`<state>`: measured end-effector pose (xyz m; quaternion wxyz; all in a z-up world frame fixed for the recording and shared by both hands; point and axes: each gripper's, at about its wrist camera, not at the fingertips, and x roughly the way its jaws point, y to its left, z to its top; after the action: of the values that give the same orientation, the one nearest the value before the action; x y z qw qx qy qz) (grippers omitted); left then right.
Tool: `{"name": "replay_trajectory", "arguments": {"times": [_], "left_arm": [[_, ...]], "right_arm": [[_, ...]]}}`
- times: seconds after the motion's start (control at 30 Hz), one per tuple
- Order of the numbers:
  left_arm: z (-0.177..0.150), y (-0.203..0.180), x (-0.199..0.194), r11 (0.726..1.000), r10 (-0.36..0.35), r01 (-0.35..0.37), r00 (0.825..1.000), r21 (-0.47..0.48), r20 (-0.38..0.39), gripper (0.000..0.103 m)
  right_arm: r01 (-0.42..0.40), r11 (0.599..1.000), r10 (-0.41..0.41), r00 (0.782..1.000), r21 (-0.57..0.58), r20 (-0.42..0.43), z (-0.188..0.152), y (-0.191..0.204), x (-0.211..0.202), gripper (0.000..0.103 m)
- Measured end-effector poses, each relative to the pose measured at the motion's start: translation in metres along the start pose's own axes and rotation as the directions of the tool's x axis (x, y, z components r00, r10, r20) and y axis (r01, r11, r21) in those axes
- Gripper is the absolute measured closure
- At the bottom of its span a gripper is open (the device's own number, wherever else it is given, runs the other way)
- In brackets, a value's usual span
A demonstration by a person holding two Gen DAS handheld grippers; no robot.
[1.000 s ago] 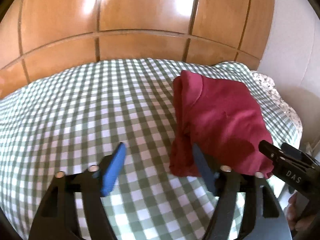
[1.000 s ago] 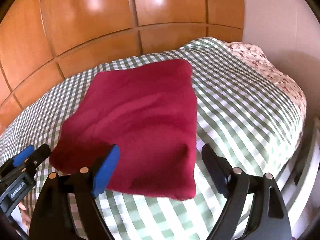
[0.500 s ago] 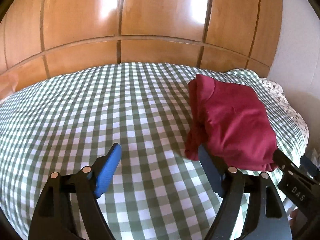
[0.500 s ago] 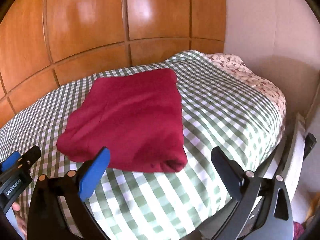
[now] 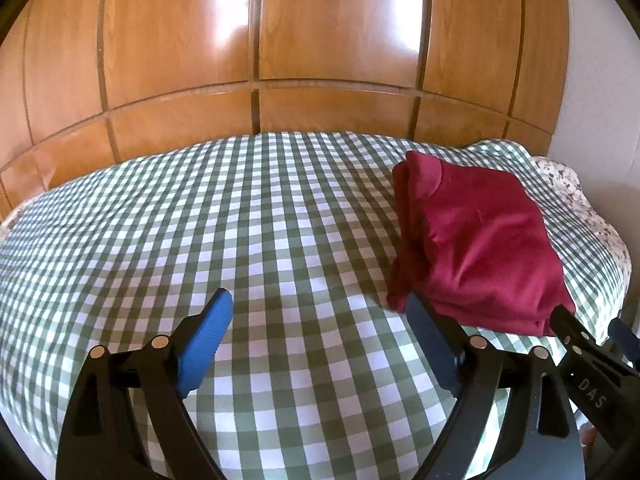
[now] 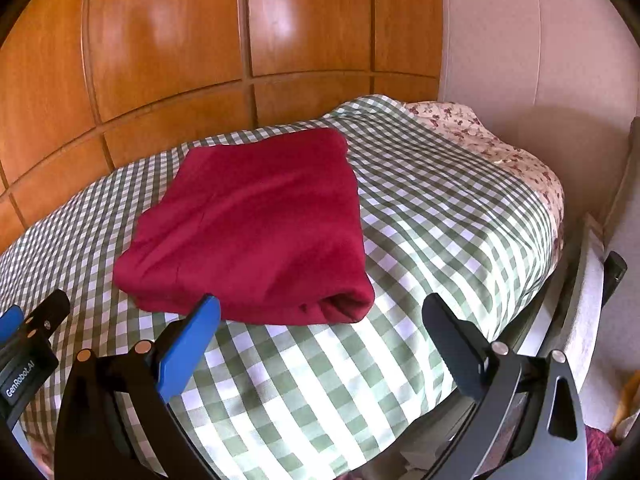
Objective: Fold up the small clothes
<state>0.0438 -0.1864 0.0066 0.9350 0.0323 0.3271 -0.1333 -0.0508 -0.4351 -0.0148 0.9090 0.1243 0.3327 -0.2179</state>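
Across the back of both views runs a wall of glossy wooden wardrobe panels (image 5: 320,40), and below it the bed is spread with a green-and-white checked cover (image 5: 200,220) that fills the left side of the left wrist view with nothing lying on it. Low in that view the left gripper (image 5: 320,312) hangs over bare checks, its blue-padded finger on the left and its dark finger on the right; its jaws have just been opening and stand spread with only the cover showing between them, so it is released and grasps nothing. The dark finger's tip overlaps the near left corner of the folded dark red garment (image 5: 476,248), though whether it touches the cloth cannot be told. The garment lies flat on the right part of the cover, folded into a thick rectangle with stacked layers showing along its left edge and a rolled fold at its near right corner. In the right wrist view the right gripper (image 6: 320,316) sits just in front of that near edge, jaws wide apart after opening, the blue fingertip overlapping the garment's front hem and the dark finger over bare checks; it too is released. Further right, a floral sheet (image 6: 500,148) shows past the cover's edge, beside a pale wall (image 6: 540,60).
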Motion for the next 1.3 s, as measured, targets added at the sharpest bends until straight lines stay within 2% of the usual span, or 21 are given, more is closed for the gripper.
{"name": "replay_trajectory", "arguments": {"times": [0.23, 1.3], "left_arm": [[-0.003, -0.001, 0.001, 1.000, 0.008, -0.007, 1.000, 0.013, -0.007, 0.013], [-0.010, 0.002, -0.001, 1.000, 0.008, -0.008, 1.000, 0.006, -0.017, 0.010]], "right_arm": [[-0.011, 1.000, 0.012, 1.000, -0.020, 0.017, 0.000, 0.003, -0.001, 0.002], [-0.042, 0.999, 0.042, 0.999, -0.005, -0.018, -0.006, 0.005, 0.003, 0.002]]}}
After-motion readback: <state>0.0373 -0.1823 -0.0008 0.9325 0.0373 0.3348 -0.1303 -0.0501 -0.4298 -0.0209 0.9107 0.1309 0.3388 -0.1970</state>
